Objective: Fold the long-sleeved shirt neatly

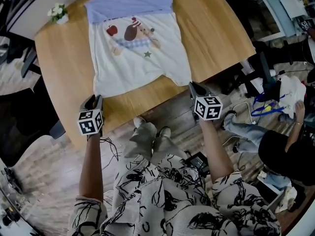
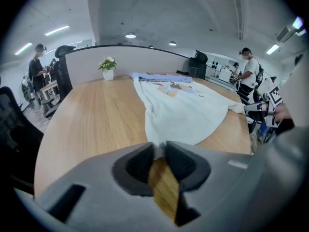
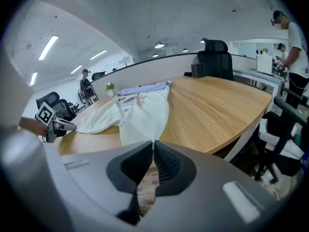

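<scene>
Pinching shirt (image 2: 178, 115) hem: left tongs (image 2: 160, 148), right tongs (image 3: 153, 148); head view hides contact.

Open-plan office. Evidence: large wooden desk (image 1: 216, 38) backed by a low partition (image 2: 145, 59); black swivel chair (image 3: 216, 52); strip lights (image 3: 48, 47) on a plain ceiling (image 3: 145, 18); further desks (image 3: 251, 76) with people (image 2: 36, 66) standing nearby; potted flowers (image 2: 107, 64) as decoration.

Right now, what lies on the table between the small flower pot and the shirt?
Nothing: only bare table shows between the flower pot and the shirt in the head view.
</scene>
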A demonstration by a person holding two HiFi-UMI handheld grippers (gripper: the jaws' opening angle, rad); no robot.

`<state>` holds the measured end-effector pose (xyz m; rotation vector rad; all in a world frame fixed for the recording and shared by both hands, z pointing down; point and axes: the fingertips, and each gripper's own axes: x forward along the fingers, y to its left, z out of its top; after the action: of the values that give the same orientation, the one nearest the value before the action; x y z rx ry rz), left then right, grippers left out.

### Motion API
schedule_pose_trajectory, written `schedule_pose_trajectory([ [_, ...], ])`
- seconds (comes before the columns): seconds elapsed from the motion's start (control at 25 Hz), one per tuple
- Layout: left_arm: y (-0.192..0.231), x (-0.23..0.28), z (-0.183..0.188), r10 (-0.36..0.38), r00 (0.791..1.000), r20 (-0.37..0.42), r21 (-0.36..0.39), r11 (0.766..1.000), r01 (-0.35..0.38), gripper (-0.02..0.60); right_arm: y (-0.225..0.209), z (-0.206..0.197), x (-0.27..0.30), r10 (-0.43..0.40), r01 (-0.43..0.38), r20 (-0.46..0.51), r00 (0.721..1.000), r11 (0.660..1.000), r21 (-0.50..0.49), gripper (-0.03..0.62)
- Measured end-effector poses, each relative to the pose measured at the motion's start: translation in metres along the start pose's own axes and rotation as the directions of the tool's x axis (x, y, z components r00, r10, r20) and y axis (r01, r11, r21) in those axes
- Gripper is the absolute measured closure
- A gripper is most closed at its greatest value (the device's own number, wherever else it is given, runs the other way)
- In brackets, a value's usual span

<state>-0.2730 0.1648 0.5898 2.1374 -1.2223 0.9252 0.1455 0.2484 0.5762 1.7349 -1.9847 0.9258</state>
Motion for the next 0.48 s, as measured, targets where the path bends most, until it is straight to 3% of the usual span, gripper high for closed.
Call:
schedule_pose_trajectory([
  [0.04, 0.002, -0.002, 0.000, 0.003, 1.000, -0.005, -0.009, 1.000, -0.003, 0.561, 0.000, 0.002, 0.000, -0.003, 0.003, 0.000, 1.000, 1.000, -0.011, 0.572],
  [0.28, 0.016, -0.041, -0.014, -0.025, 0.999, 0.047, -0.199, 0.979, 0.034, 0.560, -0.013, 0.010, -0.012, -0.027, 0.027, 0.008, 1.000, 0.998, -0.051, 0.574],
  [0.48, 0.001, -0.060, -0.035, -0.077, 0.996, 0.045, -0.260, 0.962, 0.086, 0.560, -0.021, 0.004, -0.029, -0.038, 0.037, -0.013, 0.999, 0.995, -0.090, 0.574],
])
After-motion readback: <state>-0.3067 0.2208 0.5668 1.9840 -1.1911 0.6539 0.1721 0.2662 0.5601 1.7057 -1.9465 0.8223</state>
